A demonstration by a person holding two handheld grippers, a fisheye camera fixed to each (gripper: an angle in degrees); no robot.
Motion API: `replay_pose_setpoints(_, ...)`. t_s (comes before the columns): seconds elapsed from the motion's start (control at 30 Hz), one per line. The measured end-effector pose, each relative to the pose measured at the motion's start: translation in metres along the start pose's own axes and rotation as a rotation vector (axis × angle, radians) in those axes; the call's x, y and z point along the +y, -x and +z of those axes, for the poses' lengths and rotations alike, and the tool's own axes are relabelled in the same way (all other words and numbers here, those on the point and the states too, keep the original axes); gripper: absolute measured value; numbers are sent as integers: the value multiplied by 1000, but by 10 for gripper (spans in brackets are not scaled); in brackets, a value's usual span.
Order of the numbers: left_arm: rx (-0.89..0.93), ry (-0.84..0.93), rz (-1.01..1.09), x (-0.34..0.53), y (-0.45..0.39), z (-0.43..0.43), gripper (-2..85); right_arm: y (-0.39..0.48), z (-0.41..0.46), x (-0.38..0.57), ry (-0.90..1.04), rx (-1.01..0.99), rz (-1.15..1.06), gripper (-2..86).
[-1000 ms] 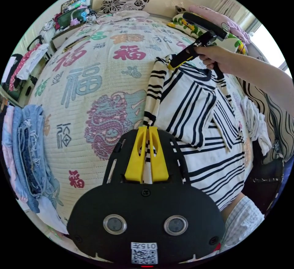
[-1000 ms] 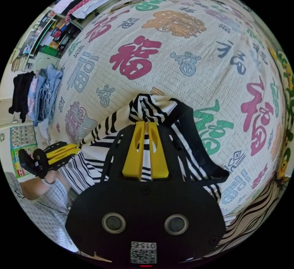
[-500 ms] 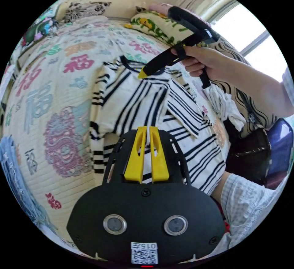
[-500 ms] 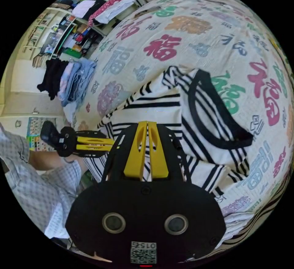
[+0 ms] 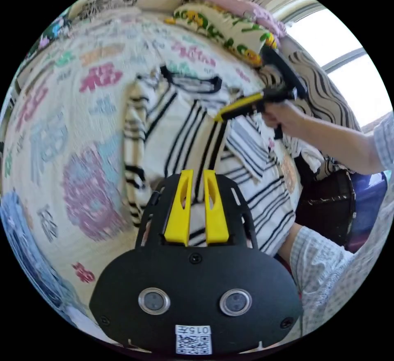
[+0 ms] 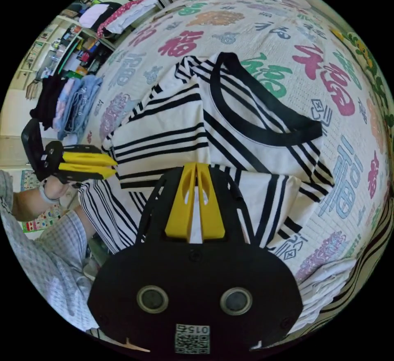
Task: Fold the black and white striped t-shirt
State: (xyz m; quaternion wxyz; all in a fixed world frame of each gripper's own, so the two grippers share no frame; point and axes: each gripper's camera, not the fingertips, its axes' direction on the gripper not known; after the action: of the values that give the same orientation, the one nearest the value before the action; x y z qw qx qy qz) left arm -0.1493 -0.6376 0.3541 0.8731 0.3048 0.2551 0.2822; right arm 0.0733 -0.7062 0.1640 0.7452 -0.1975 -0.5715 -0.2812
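Bedspread printed with 福, striped t-shirt seemingly flat

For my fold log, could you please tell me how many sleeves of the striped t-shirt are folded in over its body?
1 clearly: a sleeve lies folded over the striped t-shirt below the black collar. The other side may be hidden under its folded edge.

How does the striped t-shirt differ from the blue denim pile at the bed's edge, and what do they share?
The black and white striped t-shirt is white with black stripes; the blue denim pile is plain faded blue. The t-shirt lies spread out mid-bed with one side folded over; the denim is bunched in a stack at the edge. Both rest on the patterned bedspread.
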Motion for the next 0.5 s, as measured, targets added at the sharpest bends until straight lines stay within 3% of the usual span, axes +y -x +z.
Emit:
replay_pose_setpoints(0.1, -69, -79, 88, -66, 22, -13, 94, -28, -38, 12, -84, 54, 52, 70)
replay_pose_setpoints(0.2, -87, -25, 130, -136, 47, 11, 110, -63, -55, 20, -90, 201, 134, 92)
replay_pose_setpoints(0.3, -135, 19, 181, -185, 45, 34, 115, -84, -56, 21, -32, 169, 170, 107)
replay_pose_setpoints(0.43, -119, 248, 233, -204, 34, 78, 99, -82, -37, 27, 116, 122, 146, 92)
replay_pose_setpoints(0.5, -145, 267, 262, -200, 21, 79, 74, -68, -40, 37, 169, 147, 94, 41)
